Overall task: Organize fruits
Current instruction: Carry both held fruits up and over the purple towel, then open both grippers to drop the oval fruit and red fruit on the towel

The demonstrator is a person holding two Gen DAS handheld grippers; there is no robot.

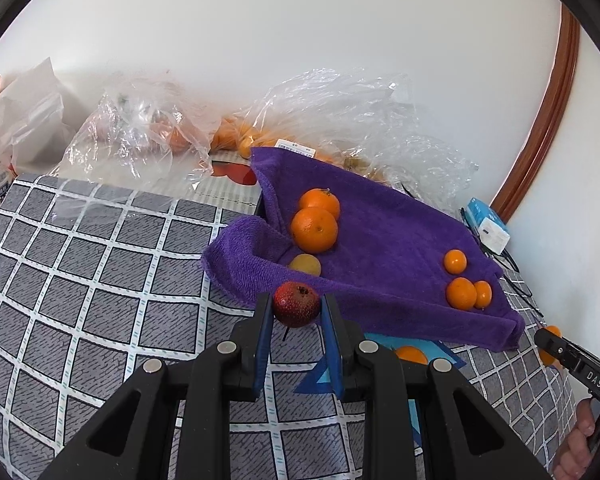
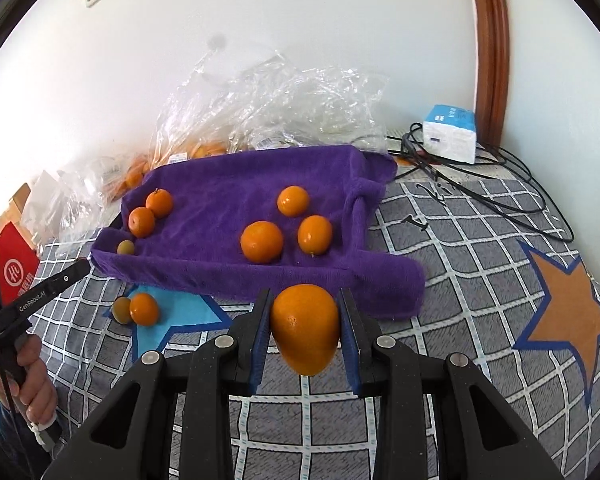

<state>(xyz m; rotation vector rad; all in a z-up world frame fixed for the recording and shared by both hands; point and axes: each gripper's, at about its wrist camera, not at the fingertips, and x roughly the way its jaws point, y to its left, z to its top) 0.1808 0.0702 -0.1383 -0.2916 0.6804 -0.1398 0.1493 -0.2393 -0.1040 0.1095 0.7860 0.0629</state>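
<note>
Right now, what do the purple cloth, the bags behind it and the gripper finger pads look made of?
Purple cloth: soft terry or microfibre, matte, by its fuzzy pile and limp folds. Bags: thin clear plastic film, glossy, crinkled with glints. Finger pads: blue, probably rubber or foam, dull finish, set in black hard plastic; the left gripper clamps a red fruit.

A folded purple terry towel (image 2: 236, 200) lies on the grey checked cloth (image 2: 460, 240), crumpled clear plastic bags (image 2: 268, 100) behind it. Six round orange citrus fruits (image 2: 261, 241) rest on the towel; a white-and-blue tissue pack (image 2: 451, 134) sits to its right.
</note>
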